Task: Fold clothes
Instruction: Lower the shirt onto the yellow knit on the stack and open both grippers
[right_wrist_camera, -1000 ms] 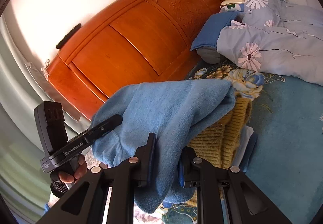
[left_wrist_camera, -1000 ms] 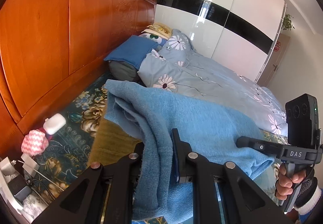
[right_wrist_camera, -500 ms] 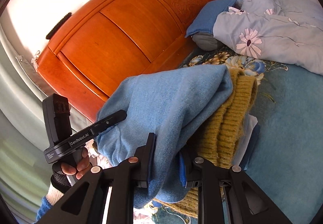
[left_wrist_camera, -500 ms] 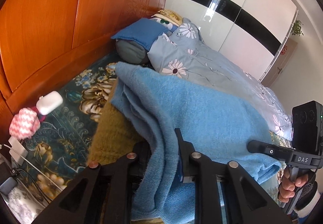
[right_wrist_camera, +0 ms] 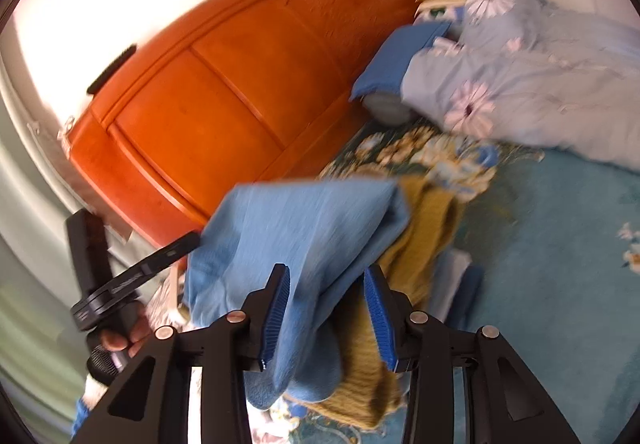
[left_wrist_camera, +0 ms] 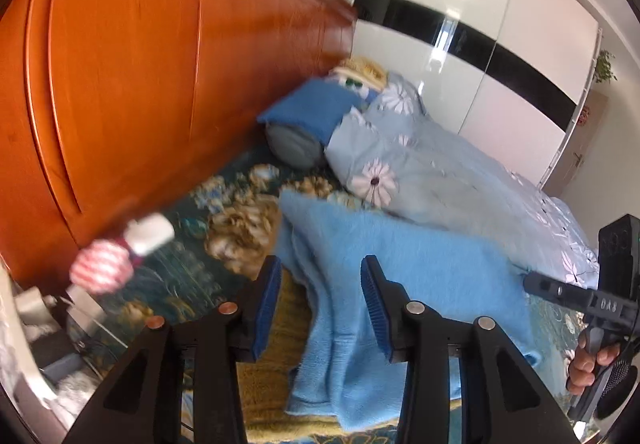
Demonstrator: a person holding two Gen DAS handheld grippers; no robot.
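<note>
Left tongs (left_wrist_camera: 320,304): jaws spread wide, blue-ribbed pads (left_wrist_camera: 267,308) facing each other across a clear gap, nothing clamped between them. Right tongs (right_wrist_camera: 326,314): jaws likewise parted, pads (right_wrist_camera: 276,308) well apart, no grip applied. Seen from the left wrist, the right hand (left_wrist_camera: 588,362) wraps bare fingers around its handle at the frame's right edge. Seen from the right wrist, the left hand (right_wrist_camera: 120,336) grips its handle at lower left, a white cuff at the wrist. Both views are motion-blurred.
</note>
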